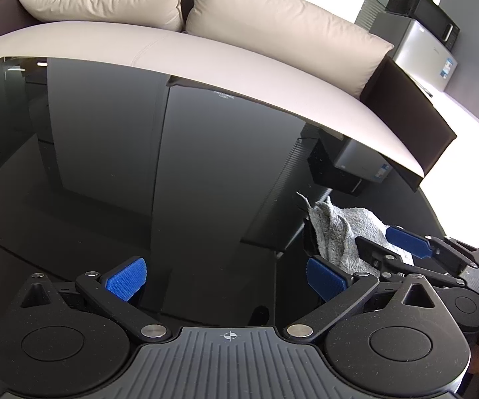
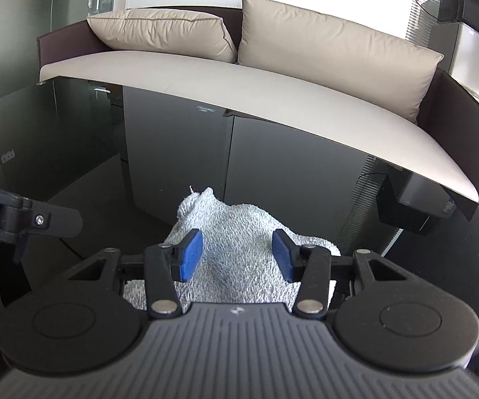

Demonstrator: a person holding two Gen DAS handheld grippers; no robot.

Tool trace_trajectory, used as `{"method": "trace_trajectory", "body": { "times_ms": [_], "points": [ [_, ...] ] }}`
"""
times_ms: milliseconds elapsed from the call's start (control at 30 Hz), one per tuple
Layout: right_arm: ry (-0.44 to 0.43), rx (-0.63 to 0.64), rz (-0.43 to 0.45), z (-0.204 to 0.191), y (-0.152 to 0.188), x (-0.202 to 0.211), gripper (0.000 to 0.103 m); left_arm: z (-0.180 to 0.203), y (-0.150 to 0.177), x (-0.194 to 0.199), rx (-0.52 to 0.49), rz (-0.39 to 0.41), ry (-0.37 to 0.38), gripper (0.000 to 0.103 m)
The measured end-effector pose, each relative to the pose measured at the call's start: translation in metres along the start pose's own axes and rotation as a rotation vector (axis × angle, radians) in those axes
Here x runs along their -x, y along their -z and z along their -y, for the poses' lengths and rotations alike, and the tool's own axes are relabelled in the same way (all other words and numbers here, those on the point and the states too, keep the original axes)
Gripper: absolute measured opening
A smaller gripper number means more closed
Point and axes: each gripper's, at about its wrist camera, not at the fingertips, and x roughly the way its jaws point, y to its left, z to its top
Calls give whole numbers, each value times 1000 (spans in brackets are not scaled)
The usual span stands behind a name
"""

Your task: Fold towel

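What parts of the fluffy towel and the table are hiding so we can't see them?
- Towel: in the right wrist view its near edge is covered by the right gripper.
- Towel, left wrist view: its right side sits behind the right gripper's arms.
- Glass table: reflections hide whatever lies underneath.
- Label on the box by the sofa: too small to read.

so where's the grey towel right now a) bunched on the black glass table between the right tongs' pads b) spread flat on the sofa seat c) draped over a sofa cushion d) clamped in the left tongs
a: the grey towel lies bunched on the black glass table, between the open blue pads of the right tongs; the left tongs are open and hold nothing.
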Motion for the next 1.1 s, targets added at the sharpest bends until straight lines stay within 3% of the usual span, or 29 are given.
{"method": "trace_trajectory", "body": {
  "times_ms": [100,367,500,767,1100],
  "points": [
    [0,20,-29,-3,5,-7,56,2,1,-1,-6,-4,0,102],
    [-35,-10,-26,-3,4,-5,59,3,1,-1,-9,-4,-1,102],
    [-41,-35,18,-2,0,3,59,2,0,-1,-4,-2,0,102],
    [-48,-8,-7,-8,1,-2,59,1,1,0,-3,-2,2,102],
    [-27,-80,9,5,4,7,59,3,1,2,-15,10,13,102]
  ]
}}
